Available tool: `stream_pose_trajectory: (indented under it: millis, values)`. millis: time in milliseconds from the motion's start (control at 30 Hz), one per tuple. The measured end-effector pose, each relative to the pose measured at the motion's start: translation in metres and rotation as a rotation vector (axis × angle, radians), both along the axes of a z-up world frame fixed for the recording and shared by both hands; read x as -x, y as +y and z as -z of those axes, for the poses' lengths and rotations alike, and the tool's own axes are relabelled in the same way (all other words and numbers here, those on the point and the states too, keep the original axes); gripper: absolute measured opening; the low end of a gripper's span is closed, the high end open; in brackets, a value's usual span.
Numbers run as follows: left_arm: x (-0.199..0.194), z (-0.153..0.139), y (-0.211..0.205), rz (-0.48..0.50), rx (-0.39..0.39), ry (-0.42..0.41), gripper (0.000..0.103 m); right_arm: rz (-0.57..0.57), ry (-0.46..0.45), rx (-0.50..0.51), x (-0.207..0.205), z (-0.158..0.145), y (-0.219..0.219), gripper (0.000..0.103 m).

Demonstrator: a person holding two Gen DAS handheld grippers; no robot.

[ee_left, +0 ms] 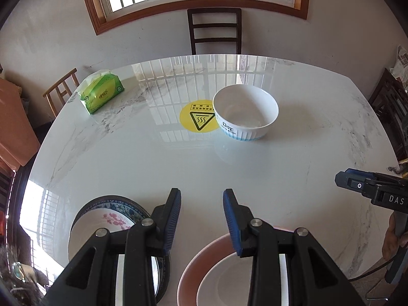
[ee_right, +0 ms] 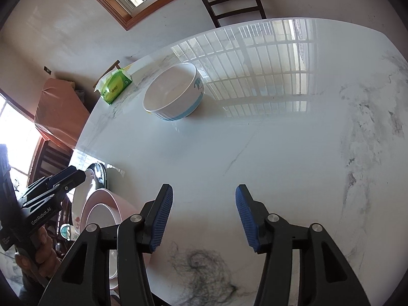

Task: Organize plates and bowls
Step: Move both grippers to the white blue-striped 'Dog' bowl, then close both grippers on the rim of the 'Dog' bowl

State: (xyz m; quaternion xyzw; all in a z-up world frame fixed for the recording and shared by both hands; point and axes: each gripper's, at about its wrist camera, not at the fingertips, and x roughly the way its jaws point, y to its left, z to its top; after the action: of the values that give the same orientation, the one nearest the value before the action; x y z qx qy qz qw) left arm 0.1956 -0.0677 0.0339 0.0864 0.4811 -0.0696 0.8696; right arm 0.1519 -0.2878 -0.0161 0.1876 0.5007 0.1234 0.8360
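Note:
A white bowl [ee_left: 245, 112] with a blue ribbed base and "Dog" lettering stands upright near the middle of the marble table [ee_left: 153, 158]; the right wrist view shows this bowl [ee_right: 173, 94] too. At the near edge lie a flowered plate stacked on a blue-patterned plate [ee_left: 107, 219] and a pink plate carrying a white dish [ee_left: 204, 275]. My left gripper [ee_left: 202, 199] hovers open above the gap between these stacks, holding nothing. My right gripper [ee_right: 204, 193] is open over bare table, with the pink plate [ee_right: 107, 204] to its left.
A green tissue pack [ee_left: 102, 93] lies at the far left corner. A yellow heat-warning sticker [ee_left: 197, 118] sits beside the bowl. A dark chair [ee_left: 214, 30] stands behind the table, a wooden chair [ee_left: 62, 89] at left. A hand [ee_right: 33, 252] holds the left gripper.

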Motion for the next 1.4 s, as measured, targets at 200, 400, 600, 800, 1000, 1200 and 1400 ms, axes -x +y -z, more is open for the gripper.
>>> stream_pose_trajectory:
  millis: [200,400,600,800,1000,1200,1400]
  values:
    - [-0.035,0.008,-0.009,-0.001,-0.018,0.041,0.035,0.000,0.010,0.010,-0.027,0.001,-0.004,0.054]
    - [-0.070,0.017,-0.015,0.000,0.013,0.106,0.035,-0.019,0.013,0.036,-0.055,-0.002,-0.001,0.054]
    - [-0.113,0.015,-0.017,-0.032,0.097,0.160,0.035,-0.024,0.024,0.044,-0.090,-0.006,0.003,0.054]
    - [-0.147,0.021,-0.012,-0.078,0.148,0.200,0.035,-0.019,0.033,0.008,-0.126,-0.012,0.007,0.054]
    - [-0.163,0.039,-0.018,-0.080,0.155,0.251,0.035,-0.021,0.035,0.034,-0.149,-0.015,0.015,0.054]
    - [-0.175,0.051,-0.019,-0.091,0.180,0.278,0.035,-0.026,0.062,0.039,-0.166,-0.008,0.021,0.054]
    - [-0.182,0.060,-0.023,-0.089,0.164,0.287,0.035,-0.033,0.093,0.043,-0.179,0.003,0.025,0.054]
